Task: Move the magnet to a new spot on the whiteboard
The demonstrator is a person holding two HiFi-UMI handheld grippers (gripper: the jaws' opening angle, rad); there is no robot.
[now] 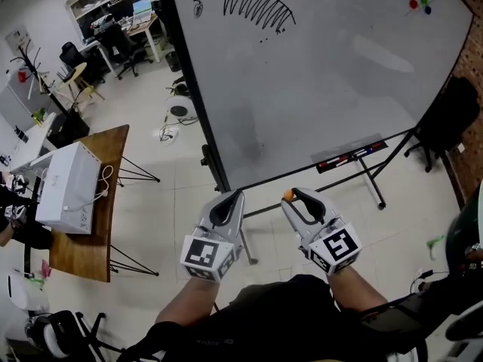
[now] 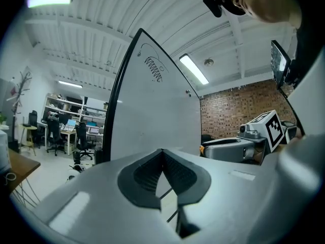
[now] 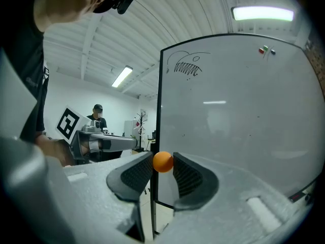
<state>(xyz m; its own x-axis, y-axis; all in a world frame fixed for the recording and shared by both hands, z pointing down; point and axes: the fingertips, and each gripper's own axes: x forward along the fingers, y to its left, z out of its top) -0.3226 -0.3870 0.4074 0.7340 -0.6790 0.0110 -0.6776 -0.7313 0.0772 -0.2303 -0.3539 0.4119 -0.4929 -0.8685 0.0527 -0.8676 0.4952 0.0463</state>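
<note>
A small orange magnet [image 3: 163, 162] sits pinched between the tips of my right gripper [image 3: 163, 158], which is shut on it. In the head view the magnet [image 1: 287, 194] shows at that gripper's tip [image 1: 291, 197], held short of the lower edge of the whiteboard [image 1: 324, 74]. The board carries a black scribble [image 1: 256, 6] at the top and a cluster of coloured magnets [image 1: 420, 4] in its upper right corner. My left gripper [image 1: 229, 202] hangs beside the right one, its tips [image 2: 162, 154] meeting with nothing between them.
The board's marker tray [image 1: 351, 155] and stand legs [image 1: 373, 183] lie just ahead of the grippers. A wooden table [image 1: 83, 247] with a white box [image 1: 68, 187] stands at left. A black chair [image 1: 449, 119] is at right, desks and chairs at the far left.
</note>
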